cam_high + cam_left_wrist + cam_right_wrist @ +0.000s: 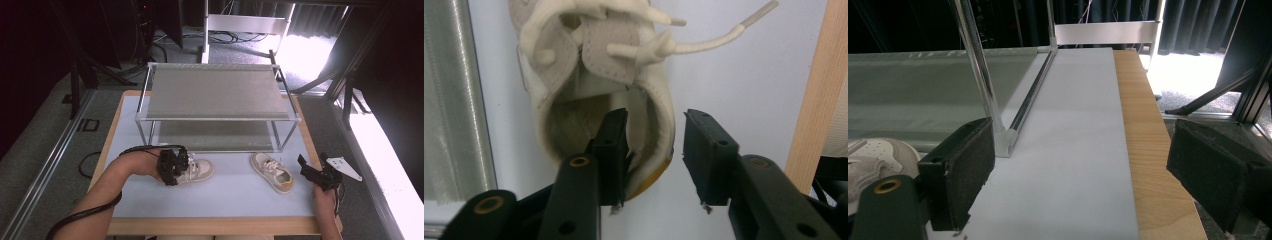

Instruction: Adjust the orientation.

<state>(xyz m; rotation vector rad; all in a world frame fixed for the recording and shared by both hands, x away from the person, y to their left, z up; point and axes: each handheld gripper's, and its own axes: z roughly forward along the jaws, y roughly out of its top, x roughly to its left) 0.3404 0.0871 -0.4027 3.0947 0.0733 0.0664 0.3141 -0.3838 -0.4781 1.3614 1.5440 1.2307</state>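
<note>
I am working the left gripper [654, 150] onto the heel of the left shoe [594, 90], which is lying on the white table mat [225, 192] just in front of the two-tier shoe rack [215, 95], so I judge that the step in hand is the grasp before lifting this shoe toward the rack. In the left gripper view one jaw is sitting inside the shoe's opening against the inner heel wall, while the other is standing apart on the outside with a clear gap to the collar, so the jaws are about half open and are not yet pinching anything. The next move, as I am reading it, calls for closing on the heel collar squarely, keeping the loose lace [704, 42] out of the pinch, then raising the shoe without tipping it. The right gripper [320, 174] is hovering near the table's right edge, just beside the second shoe [272, 172]; its jaws are spread wide and are holding nothing, with only the mat and the rack's corner post [979, 65] lying between them in the right gripper view
</note>
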